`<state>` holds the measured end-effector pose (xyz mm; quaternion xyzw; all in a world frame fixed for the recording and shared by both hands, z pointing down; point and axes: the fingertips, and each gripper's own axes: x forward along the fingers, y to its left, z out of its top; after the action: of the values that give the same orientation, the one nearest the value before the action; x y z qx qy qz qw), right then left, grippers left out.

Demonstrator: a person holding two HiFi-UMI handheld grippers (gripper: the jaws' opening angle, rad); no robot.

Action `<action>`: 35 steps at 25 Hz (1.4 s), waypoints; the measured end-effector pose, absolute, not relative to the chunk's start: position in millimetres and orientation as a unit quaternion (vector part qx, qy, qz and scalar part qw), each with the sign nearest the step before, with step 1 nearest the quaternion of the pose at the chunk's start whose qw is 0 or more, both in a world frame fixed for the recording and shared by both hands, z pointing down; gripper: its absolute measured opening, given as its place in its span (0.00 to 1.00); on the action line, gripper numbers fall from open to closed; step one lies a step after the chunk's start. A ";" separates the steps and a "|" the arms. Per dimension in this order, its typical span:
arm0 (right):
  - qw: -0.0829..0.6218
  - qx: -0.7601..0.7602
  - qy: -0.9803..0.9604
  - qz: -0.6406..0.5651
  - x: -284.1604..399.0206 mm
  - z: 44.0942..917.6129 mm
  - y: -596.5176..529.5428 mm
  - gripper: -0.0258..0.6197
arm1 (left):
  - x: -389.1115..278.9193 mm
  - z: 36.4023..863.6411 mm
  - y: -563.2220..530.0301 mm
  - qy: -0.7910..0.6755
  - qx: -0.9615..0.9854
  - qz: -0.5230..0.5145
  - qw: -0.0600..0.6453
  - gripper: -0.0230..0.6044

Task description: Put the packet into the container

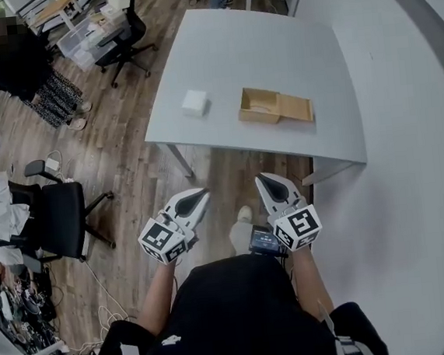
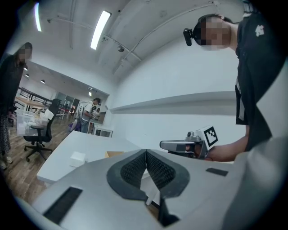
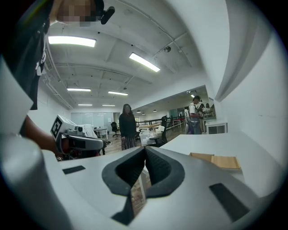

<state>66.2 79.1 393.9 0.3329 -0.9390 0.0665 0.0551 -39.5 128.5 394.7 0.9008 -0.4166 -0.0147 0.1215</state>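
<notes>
A small white packet (image 1: 194, 103) lies on the grey table (image 1: 273, 59), left of an open cardboard container (image 1: 274, 105) with its flap folded out to the right. Both grippers hang in front of my body, short of the table's near edge. My left gripper (image 1: 200, 194) is shut with nothing in it, its tips touching (image 2: 146, 152). My right gripper (image 1: 263, 178) is also shut and empty (image 3: 145, 149). The packet (image 2: 77, 157) and container (image 2: 114, 154) show beyond the left jaws; the container (image 3: 220, 160) also shows at right in the right gripper view.
A black office chair (image 1: 58, 220) stands on the wooden floor at left, with cables near it. A second chair (image 1: 119, 38) and desks with bins are at the back left, where a person (image 1: 28, 70) stands. A white wall (image 1: 411, 115) runs along the right.
</notes>
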 end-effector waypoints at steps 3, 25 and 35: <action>0.058 0.316 -0.945 0.066 66.3 389.6 33.8 0.07 | -35.5 388.1 83.9 -0.426 0.897 -0.016 0.121 0.05; 0.146 0.202 -0.967 0.054 16.1 429.6 -140.6 0.12 | -56.2 415.4 -82.1 -0.470 0.869 -0.007 0.154 0.05; 0.238 0.103 -0.965 0.030 -75.7 470.8 -199.3 0.43 | -108.8 447.7 -113.7 -0.492 0.855 0.008 0.163 0.05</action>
<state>-75.7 -199.3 470.8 0.1034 -0.9653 0.0298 0.2378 -108.8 -113.7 447.7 0.8554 -0.4917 0.0082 0.1628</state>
